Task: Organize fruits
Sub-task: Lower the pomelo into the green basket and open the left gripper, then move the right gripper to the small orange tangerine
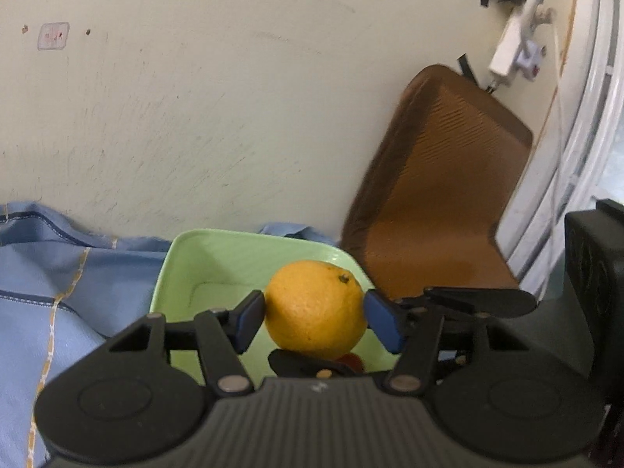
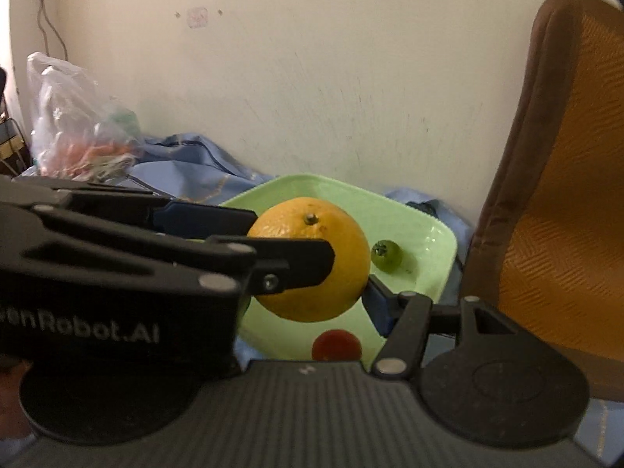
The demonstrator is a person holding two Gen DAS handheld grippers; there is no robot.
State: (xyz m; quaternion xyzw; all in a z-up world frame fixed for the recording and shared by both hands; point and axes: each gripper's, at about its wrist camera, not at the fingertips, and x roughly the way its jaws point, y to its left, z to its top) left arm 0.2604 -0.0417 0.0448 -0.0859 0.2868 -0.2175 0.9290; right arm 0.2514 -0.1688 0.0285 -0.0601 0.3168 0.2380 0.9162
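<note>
An orange [image 1: 316,308] sits between the blue pads of my left gripper [image 1: 316,318], which is shut on it above a light green square tray [image 1: 202,261]. In the right wrist view the same orange [image 2: 312,261] hangs over the tray [image 2: 425,234], with the left gripper's black fingers [image 2: 273,261] crossing in front. The tray holds a small green fruit [image 2: 386,254] and a small red fruit [image 2: 336,345]. My right gripper [image 2: 312,304] stands wide apart close behind the orange; only its right pad [image 2: 380,308] shows, and it grips nothing.
The tray rests on a blue cloth [image 1: 58,284] against a cream wall. A brown-orange chair [image 1: 440,195] stands right of the tray. A clear plastic bag [image 2: 74,124] of items lies at the far left on the cloth.
</note>
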